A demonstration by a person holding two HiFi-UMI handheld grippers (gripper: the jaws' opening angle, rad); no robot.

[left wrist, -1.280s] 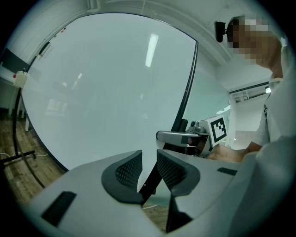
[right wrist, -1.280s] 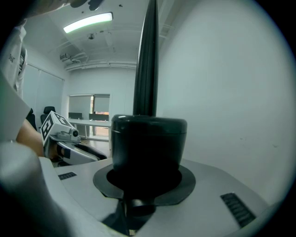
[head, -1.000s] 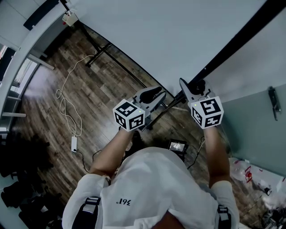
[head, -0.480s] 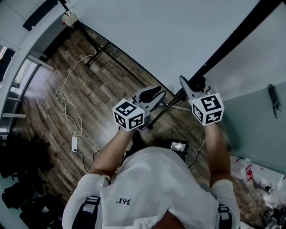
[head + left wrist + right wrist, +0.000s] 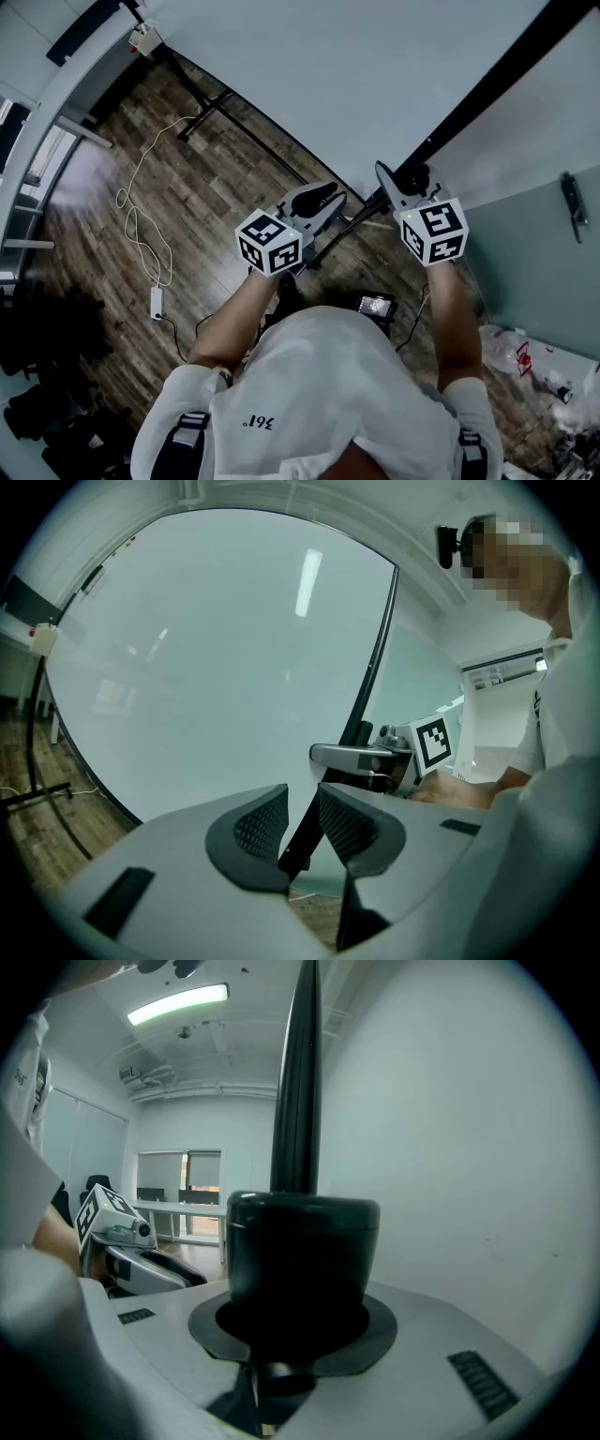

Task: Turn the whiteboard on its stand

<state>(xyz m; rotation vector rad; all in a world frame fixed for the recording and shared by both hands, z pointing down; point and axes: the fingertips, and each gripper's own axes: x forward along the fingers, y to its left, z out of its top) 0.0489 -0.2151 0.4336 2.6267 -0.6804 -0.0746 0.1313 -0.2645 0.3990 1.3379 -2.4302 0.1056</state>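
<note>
The whiteboard (image 5: 356, 75) fills the top of the head view, and its black side frame (image 5: 506, 70) runs diagonally down to a black round knob (image 5: 415, 178) on the stand. My right gripper (image 5: 408, 185) is shut on that knob (image 5: 302, 1251), which fills the space between the jaws in the right gripper view. The black frame (image 5: 297, 1072) rises straight above it. My left gripper (image 5: 314, 202) hangs just left of it, by the board's lower edge. Its jaws (image 5: 302, 829) stand a little apart with nothing between them, facing the white surface (image 5: 206, 667).
One stand foot (image 5: 202, 112) rests on the wood floor at upper left. A white cable (image 5: 141, 206) runs to a power strip (image 5: 157, 302). A small screen device (image 5: 373, 306) lies by the person's feet. Dark bags (image 5: 47, 375) sit lower left, plastic bags (image 5: 525, 361) lower right.
</note>
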